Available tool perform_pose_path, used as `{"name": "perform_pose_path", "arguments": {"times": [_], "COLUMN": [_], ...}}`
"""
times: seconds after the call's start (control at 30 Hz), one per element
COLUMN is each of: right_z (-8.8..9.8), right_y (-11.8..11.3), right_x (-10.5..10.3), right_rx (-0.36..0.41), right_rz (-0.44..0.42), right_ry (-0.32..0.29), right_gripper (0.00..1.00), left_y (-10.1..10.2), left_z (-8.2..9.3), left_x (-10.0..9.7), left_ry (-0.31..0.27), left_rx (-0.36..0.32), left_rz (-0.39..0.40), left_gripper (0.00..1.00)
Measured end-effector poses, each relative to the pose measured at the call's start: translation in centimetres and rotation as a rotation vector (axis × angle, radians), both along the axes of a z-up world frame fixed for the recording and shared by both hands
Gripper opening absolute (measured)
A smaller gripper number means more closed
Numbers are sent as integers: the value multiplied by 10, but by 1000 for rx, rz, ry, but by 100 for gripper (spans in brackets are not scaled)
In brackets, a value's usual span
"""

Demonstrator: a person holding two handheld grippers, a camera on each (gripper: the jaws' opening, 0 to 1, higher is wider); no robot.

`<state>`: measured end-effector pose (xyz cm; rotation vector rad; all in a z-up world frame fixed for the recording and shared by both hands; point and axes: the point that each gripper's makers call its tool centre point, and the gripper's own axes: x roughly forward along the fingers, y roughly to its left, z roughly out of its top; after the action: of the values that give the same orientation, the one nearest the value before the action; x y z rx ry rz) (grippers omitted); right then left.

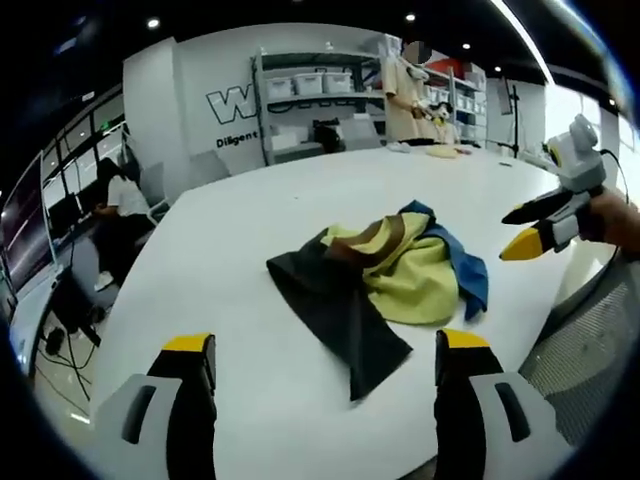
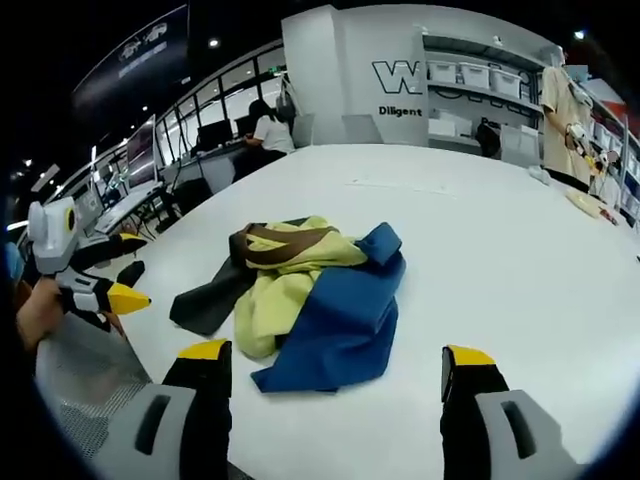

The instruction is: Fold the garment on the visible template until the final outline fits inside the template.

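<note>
A crumpled garment (image 1: 395, 270) lies in a heap on the white table (image 1: 250, 210), with a black panel toward me, yellow and brown in the middle and blue at the right. My left gripper (image 1: 325, 345) stands open just short of the black panel, with nothing between its jaws. My right gripper (image 1: 512, 232) hovers open beyond the table's right edge, held by a hand. In the right gripper view the garment (image 2: 320, 300) shows its blue side nearest. There my right gripper (image 2: 337, 352) is open in front of it, and my left gripper (image 2: 135, 284) hangs at the left.
A mesh chair back (image 1: 590, 340) stands by the table's near right edge. Small items (image 1: 440, 150) lie at the far end beside a standing person (image 1: 405, 95). Shelves with boxes (image 1: 310, 85) line the back wall. Another person (image 1: 115, 200) sits at desks on the left.
</note>
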<state>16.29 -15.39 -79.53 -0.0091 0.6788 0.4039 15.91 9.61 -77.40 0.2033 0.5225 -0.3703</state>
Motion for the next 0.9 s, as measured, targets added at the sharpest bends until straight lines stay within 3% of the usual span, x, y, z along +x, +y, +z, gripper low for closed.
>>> {"name": "perform_pose_path", "arguments": {"times": [0.17, 0.4, 0.43, 0.5, 0.57, 0.9], "right_z": [7, 6, 7, 9, 12, 13], "right_y": [1, 5, 5, 5, 6, 4], "right_x": [3, 3, 4, 6, 7, 10], "right_rx": [28, 25, 21, 21, 20, 11], "right_rz": [-6, 9, 9, 17, 20, 10], "right_ry": [-33, -32, -39, -56, -76, -83], "right_gripper": [85, 87, 87, 87, 87, 86], "left_y": [-2, -5, -5, -1, -1, -5], "left_z": [-3, -3, -5, 1, 6, 0], "left_x": [-1, -2, -2, -1, 0, 1], "left_ry": [18, 22, 32, -9, -36, -12], "left_rx": [-1, -5, 6, 84, 115, 99], "left_rz": [-14, -24, -26, -24, -26, -49], "left_gripper": [85, 84, 82, 77, 75, 77]}}
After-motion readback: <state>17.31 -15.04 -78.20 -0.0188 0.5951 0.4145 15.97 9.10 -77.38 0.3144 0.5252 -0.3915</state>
